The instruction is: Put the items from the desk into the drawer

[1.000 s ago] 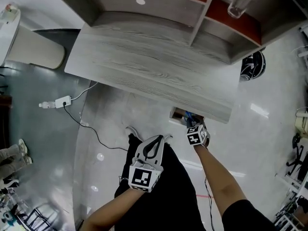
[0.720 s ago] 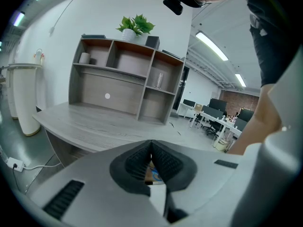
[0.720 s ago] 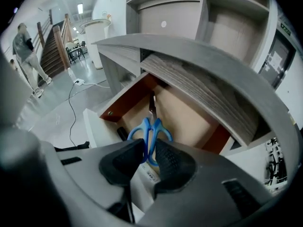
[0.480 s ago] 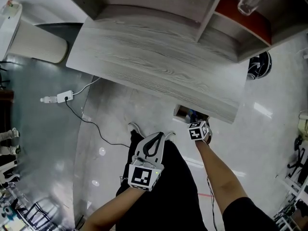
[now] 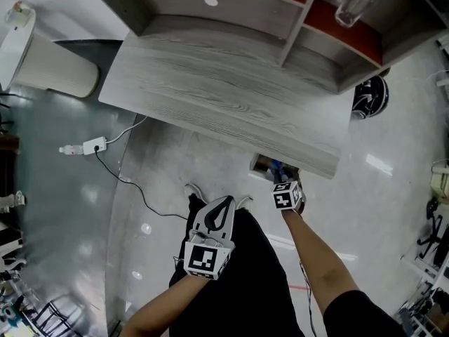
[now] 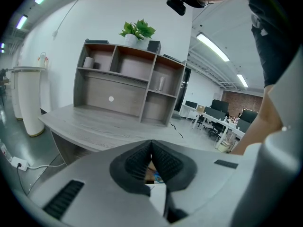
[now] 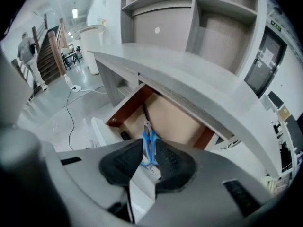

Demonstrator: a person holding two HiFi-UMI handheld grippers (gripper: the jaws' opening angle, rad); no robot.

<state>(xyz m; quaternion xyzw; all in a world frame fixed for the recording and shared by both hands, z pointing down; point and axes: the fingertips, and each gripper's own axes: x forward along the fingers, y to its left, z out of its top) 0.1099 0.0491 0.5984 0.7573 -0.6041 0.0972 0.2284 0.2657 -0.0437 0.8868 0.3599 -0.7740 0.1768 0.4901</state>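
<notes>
The grey wood desk (image 5: 210, 90) has its top bare in the head view. Under its front right edge the drawer (image 5: 261, 164) stands open, with red-brown side walls (image 7: 130, 108) and a tan bottom. My right gripper (image 5: 279, 180) is at the drawer's mouth, shut on blue-handled scissors (image 7: 147, 138). Their blades point into the drawer. In its own view the right gripper (image 7: 151, 156) has the handles pinched between its pads. My left gripper (image 5: 228, 201) hangs in front of the person's legs, away from the desk. In its own view the left gripper (image 6: 151, 148) is shut and holds nothing.
A shelf unit at the desk's back holds a glass (image 5: 349, 7) and a plant (image 6: 136, 30) on top. A small black object (image 7: 124, 135) lies in the drawer's near corner. A power strip with its cable (image 5: 91, 147) lies on the floor, left of the desk.
The head view wobbles slightly. Both grippers stay about where they were, the right one still at the drawer with the scissors.
</notes>
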